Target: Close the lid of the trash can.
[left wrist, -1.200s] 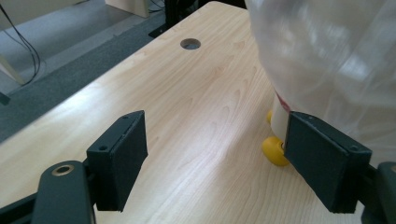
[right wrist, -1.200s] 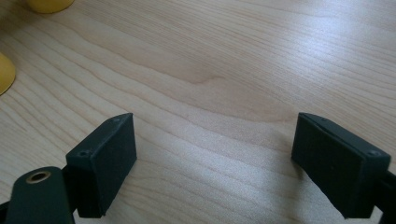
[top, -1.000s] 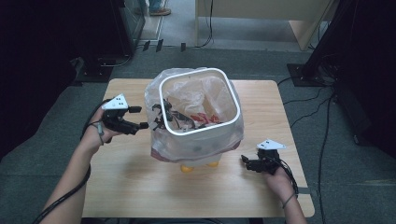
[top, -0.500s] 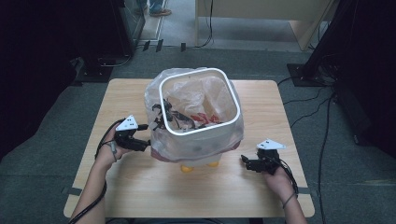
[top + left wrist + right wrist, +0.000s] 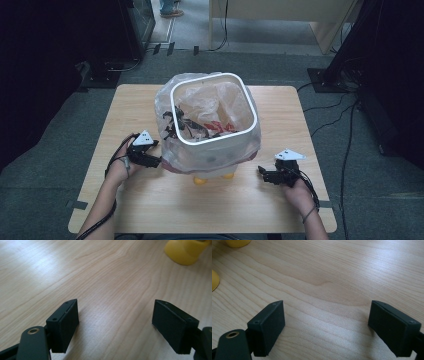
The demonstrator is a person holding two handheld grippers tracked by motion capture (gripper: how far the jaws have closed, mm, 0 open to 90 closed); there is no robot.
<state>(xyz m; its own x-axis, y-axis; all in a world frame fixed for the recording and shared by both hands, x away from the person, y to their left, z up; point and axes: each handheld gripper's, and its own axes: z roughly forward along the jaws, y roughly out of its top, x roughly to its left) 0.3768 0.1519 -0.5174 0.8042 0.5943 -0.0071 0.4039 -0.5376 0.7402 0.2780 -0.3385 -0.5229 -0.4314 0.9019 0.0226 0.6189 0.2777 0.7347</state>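
So my left hand (image 5: 120,167) sits low on the table (image 5: 150,210), left gripper (image 5: 156,161) pointing right at the base of the white bin (image 5: 212,145) with the plastic bag (image 5: 165,107) in it. A second back that hand was higher up near the rim, now it's dropped down by the bottom edge. Right gripper (image 5: 262,175) hasn't budged, parked right of the bin. Both have jaws spread wide, holding nothing, just bare wood between them. Yellow foot (image 5: 186,251) of the bin peeks in ahead.

Matte black two-jaw tongs, bare forearms

Left tongs (image 5: 159,161) and right tongs (image 5: 262,174) carry grey three-cornered plates, brass-ringed holes and trailing black cables.
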